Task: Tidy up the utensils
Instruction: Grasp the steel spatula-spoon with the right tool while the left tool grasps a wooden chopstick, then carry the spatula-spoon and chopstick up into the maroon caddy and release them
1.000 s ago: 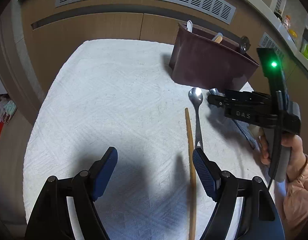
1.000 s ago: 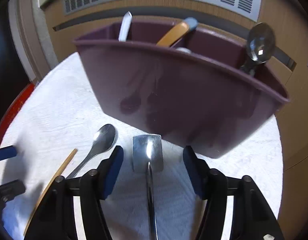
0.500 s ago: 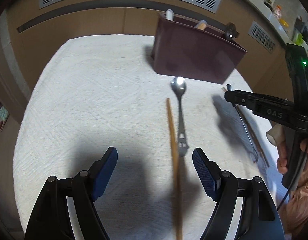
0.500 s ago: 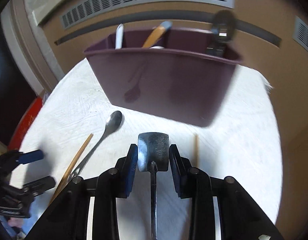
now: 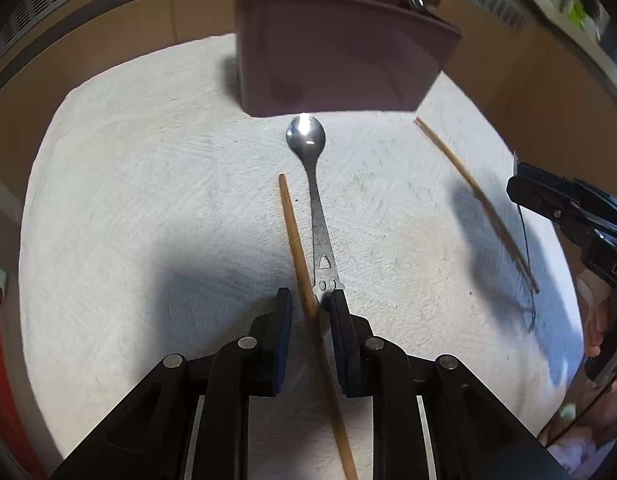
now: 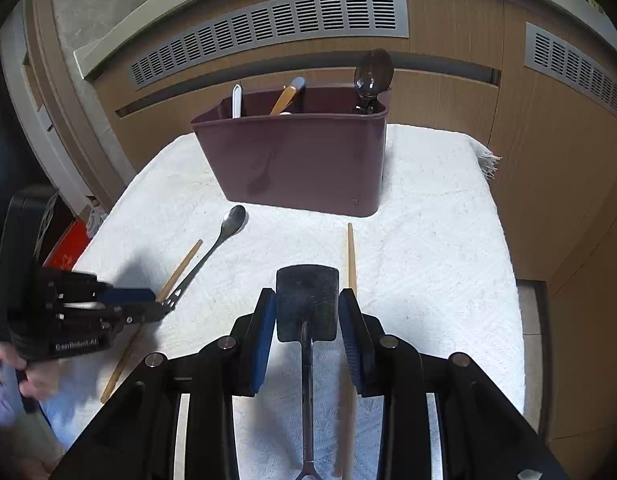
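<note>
**Two pickups, two ways to fumble**

My left gripper (image 5: 310, 306) was closing, jaws narrow, around both the near chopstick (image 5: 294, 236) and the spoon (image 5: 314, 184) handle's tip. I judged it might pinch both, or lever the spoon away. My right gripper (image 6: 307, 312) held the flat metal spatula (image 6: 307, 304) by its blade edges, lifted over the towel (image 6: 428, 240). That thin grip could let the long handle swing or slip near the maroon caddy (image 6: 300, 168), which stood at the far side. The second chopstick (image 6: 350, 256) lay just right of the spatula.
</note>
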`<state>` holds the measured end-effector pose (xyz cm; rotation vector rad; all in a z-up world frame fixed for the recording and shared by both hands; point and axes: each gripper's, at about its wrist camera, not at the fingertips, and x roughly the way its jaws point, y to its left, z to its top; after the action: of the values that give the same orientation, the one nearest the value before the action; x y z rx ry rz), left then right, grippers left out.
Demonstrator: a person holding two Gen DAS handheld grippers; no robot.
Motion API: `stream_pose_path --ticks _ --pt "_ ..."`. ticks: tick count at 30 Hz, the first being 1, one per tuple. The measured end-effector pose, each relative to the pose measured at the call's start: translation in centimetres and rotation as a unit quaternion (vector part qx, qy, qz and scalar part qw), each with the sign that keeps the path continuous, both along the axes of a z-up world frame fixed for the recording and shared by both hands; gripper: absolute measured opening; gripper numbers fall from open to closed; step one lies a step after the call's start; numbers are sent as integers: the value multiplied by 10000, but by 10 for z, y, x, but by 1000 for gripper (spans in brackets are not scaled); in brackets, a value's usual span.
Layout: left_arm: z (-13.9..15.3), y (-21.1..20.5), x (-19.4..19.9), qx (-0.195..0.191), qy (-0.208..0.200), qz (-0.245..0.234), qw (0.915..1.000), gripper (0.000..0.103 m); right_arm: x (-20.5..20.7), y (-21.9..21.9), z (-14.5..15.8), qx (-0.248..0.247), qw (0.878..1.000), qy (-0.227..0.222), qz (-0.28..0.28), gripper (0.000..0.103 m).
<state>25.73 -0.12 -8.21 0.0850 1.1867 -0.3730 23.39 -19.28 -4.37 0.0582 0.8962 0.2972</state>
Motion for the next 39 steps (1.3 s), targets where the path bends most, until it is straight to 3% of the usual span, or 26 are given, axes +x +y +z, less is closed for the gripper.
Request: stream_pose_path --ticks 3,4,7,10,13,17,21,25,29,35,39 --pt "0 -9 12 204 243 -275 9991 19 -3 1 0 16 10000 15 32 29" --pt "0 -12 15 249 305 -353 9986 14 -4 1 -1 17 10000 7 26 29" --pt "1 -16 16 282 223 -365 9987 7 -6 1 3 -2 10000 -85 -13 29" --pt "9 -10 7 171 -377 -49 9991 5 -10 0 9 -33 9997 -244 -68 29" --pt "20 3 -7 -400 -842 383 9949 5 -15 1 14 9 9995 -314 -31 29" --pt "38 18 -25 -1028 -1315 852 9823 5 -21 4 23 107 9992 -390 20 29" --pt "58 22 -32 -1390 -1599 967 9725 5 -28 6 35 185 9984 -530 7 29" --pt "90 25 -35 -1697 -2068 991 9585 5 -36 7 52 276 9962 -820 0 29" --pt "141 23 -26 -2087 -2516 836 9413 5 -39 8 89 290 9902 -1362 -55 29" --pt "231 14 1 -2108 -3432 538 9137 5 -11 12 176 -74 9726 -2323 57 29" --pt "264 11 22 -1899 -3836 543 9021 5 17 7 217 -196 9591 -2823 -90 29"
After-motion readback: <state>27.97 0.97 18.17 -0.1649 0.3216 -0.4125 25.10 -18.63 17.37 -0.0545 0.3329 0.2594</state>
